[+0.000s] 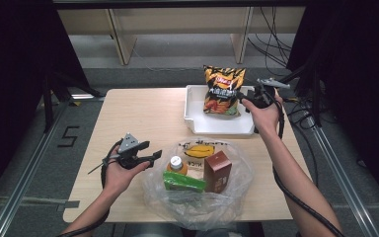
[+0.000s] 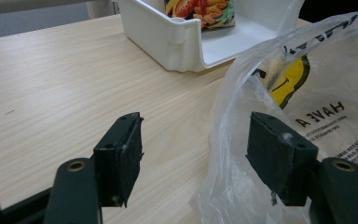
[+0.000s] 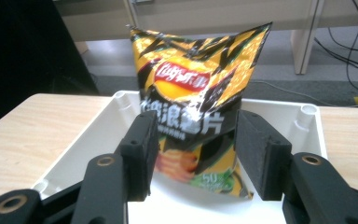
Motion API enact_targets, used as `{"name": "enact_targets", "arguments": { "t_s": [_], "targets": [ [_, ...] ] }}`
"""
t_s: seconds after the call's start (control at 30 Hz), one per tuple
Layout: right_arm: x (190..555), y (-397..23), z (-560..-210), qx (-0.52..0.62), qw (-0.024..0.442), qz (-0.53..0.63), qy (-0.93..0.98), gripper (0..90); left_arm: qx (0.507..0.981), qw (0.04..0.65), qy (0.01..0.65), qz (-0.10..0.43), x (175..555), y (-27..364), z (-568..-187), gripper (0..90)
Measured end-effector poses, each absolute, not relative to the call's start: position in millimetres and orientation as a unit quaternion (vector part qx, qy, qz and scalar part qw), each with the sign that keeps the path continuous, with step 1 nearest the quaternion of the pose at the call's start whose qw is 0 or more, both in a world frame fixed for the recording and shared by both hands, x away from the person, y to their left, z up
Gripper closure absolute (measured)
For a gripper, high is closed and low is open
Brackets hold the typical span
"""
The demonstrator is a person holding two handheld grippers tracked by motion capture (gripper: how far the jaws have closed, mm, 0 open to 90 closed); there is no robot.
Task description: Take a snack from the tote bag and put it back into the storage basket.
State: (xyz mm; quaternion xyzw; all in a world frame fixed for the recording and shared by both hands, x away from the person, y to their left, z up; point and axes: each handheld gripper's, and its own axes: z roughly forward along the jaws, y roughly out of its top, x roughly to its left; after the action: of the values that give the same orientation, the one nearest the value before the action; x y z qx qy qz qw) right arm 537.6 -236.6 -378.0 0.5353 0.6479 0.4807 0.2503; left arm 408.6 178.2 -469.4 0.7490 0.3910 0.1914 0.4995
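My left gripper (image 1: 147,154) sits low over the surface (image 1: 143,113), jaws standing apart with nothing pinched; in the left gripper view the rim of the clear plastic bag (image 1: 197,192) comes up just inside the far jaw, though neither pad presses on it. The bag lies open at the near edge, and inside it I can see an orange bottle (image 1: 176,165), a green packet (image 1: 183,181) and a brown box (image 1: 217,170), packed close together.

Further right, the white tray (image 1: 193,113) holds the chip bag (image 1: 223,90), which stands upright and leans toward the back wall. My right gripper (image 1: 241,97) is at the chip bag's right side. In the right gripper view the jaws stand half apart on either side of its lower part, and I cannot tell whether the pads touch the foil.

I judge the step to be unpacking the groceries into the tray, with the chip bag just being set down. Next I'd ease the right gripper clear of the chip bag without tipping it, then reach into the plastic bag for another item while the left gripper pinches the rim to steady it.
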Motion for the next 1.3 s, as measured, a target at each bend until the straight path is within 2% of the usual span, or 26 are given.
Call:
{"name": "enact_targets", "arguments": {
  "t_s": [0.07, 0.37, 0.8, 1.3],
  "targets": [
    [530, -235, -377, 0.546, 0.236, 0.481, 0.644, 50.3, 0.750, 0.499, 0.390, 0.192, 409, 178, -470, 35.1],
    [494, -234, -372, 0.503, 0.233, 0.501, 0.665, 52.7, 0.750, 0.499, 0.389, 0.195, 407, 177, -469, 35.1],
    [440, -228, -361, 0.436, 0.225, 0.521, 0.698, 68.2, 0.749, 0.499, 0.393, 0.192, 407, 176, -469, 35.1],
    [397, -216, -358, 0.395, 0.215, 0.544, 0.709, 65.2, 0.751, 0.497, 0.388, 0.194, 407, 175, -469, 35.1]
  ]
}}
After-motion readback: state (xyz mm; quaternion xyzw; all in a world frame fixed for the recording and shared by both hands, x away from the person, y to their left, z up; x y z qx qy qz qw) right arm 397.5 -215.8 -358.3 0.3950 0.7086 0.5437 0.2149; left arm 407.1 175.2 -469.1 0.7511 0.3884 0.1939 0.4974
